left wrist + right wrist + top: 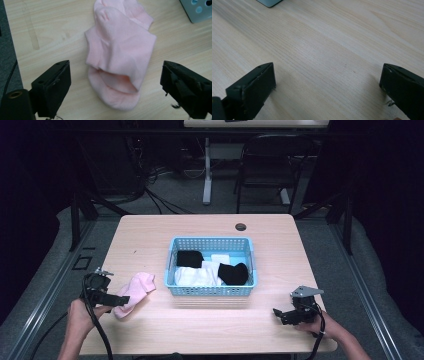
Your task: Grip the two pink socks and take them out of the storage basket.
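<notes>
A pale wooden table [150, 240] stood in a dark room, and a light blue plastic basket [212, 243] sat near its middle, a little toward the far edge. Inside lay 2 black socks [189, 258] and some white socks [196, 277], loosely heaped. Near the table's left edge, toward the near corner, a pink sock [120, 57] lay flat on the wood, folded over itself, well apart from the basket. The left gripper [121, 300] was held by the person's left hand [80, 316] right at the sock's near end; in the left gripper view its 2 black jaws stood wide apart, 1 on either side of the sock, touching nothing that I could see. By the near right corner the right hand [325, 325] held the right gripper [280, 314] low over bare wood, its jaws likewise spread wide with only table grain between them. A black cable [100, 335] trailed from the left gripper off the near edge.
</notes>
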`<control>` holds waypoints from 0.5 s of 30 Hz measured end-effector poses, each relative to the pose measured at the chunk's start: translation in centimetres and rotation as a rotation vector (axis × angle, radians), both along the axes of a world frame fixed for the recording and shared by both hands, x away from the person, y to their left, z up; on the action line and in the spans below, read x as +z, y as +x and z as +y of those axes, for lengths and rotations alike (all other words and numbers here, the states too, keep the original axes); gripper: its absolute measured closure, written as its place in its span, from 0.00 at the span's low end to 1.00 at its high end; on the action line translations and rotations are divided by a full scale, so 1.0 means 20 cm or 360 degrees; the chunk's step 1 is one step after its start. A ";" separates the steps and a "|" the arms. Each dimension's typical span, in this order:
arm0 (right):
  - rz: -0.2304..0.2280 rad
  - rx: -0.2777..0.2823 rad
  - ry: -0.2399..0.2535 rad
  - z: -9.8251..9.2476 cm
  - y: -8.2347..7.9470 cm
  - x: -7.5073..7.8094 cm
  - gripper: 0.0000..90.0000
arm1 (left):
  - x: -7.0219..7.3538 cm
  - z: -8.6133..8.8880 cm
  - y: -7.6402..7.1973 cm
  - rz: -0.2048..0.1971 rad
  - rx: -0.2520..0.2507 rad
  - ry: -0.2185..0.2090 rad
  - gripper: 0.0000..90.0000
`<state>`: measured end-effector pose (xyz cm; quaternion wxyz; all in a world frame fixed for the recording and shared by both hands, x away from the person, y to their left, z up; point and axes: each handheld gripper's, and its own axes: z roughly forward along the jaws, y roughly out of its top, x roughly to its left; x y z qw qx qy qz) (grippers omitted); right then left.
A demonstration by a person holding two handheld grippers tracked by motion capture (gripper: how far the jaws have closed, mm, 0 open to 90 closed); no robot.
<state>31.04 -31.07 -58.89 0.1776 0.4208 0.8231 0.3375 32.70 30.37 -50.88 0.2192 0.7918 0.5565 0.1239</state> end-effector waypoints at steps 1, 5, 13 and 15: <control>-0.0001 -0.0001 -0.0001 0.00 0.00 0.00 0.00 | -0.01 0.00 -0.01 0.0003 -0.0002 0.0008 0.08; 0.0000 0.0000 0.0000 0.00 0.00 0.00 0.00 | -0.06 -0.01 -0.07 -0.0002 0.0007 0.0015 0.04; 0.0000 -0.0001 0.0000 0.00 0.00 0.00 0.00 | -0.16 0.00 -0.13 -0.0039 0.0090 0.0040 0.00; 0.0000 0.0000 0.0000 0.00 0.00 0.00 0.00 | -0.20 0.00 -0.14 -0.0026 0.0110 0.0037 0.00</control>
